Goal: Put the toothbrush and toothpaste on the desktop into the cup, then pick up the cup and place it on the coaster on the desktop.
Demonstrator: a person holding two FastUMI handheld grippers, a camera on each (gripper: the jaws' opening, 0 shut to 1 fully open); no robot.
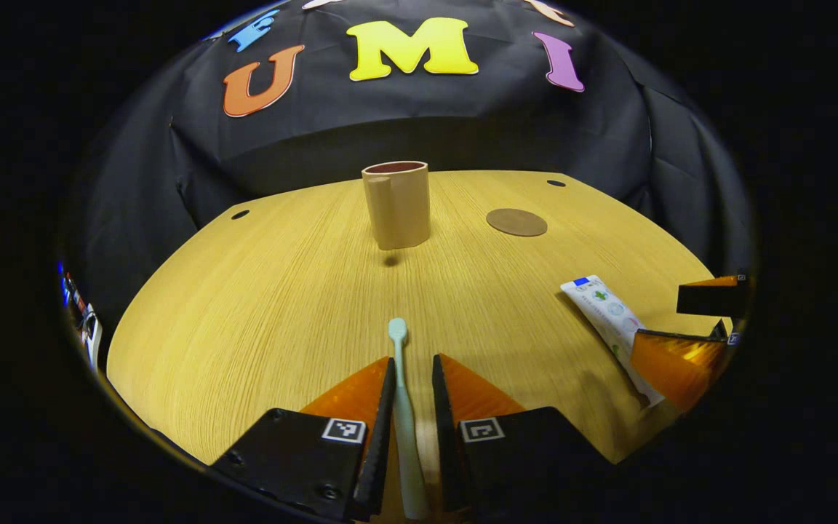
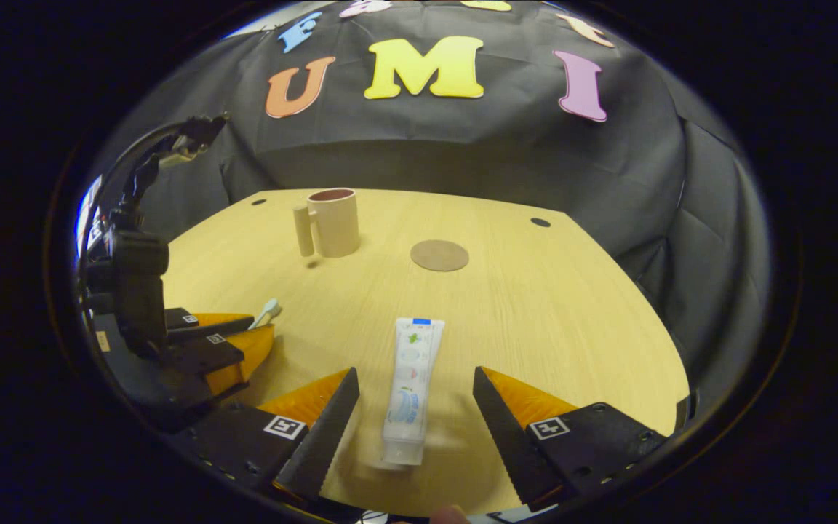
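A pale green toothbrush (image 1: 402, 378) lies on the wooden table (image 1: 259, 306) between the fingers of my left gripper (image 1: 413, 358). It rests against one finger, and a gap shows on the other side, so this gripper is open. The toothbrush head (image 2: 268, 311) pokes out past the left gripper (image 2: 262, 327) in the right gripper view. A white toothpaste tube (image 2: 412, 378) lies flat between the wide-open fingers of my right gripper (image 2: 415, 371), untouched. In the left gripper view the toothpaste tube (image 1: 608, 313) reaches in between the fingers of the right gripper (image 1: 657, 320). The beige cup (image 1: 397, 204) (image 2: 332, 222) stands upright at the far side, with the round brown coaster (image 1: 516, 222) (image 2: 439, 255) beside it.
The table (image 2: 572, 313) has a curved front edge and small dark holes (image 1: 240, 215) (image 1: 556, 183) near its far corners. Black cloth hangs behind and around it. The left gripper's body and cable (image 2: 135, 276) rise at the left of the right gripper view.
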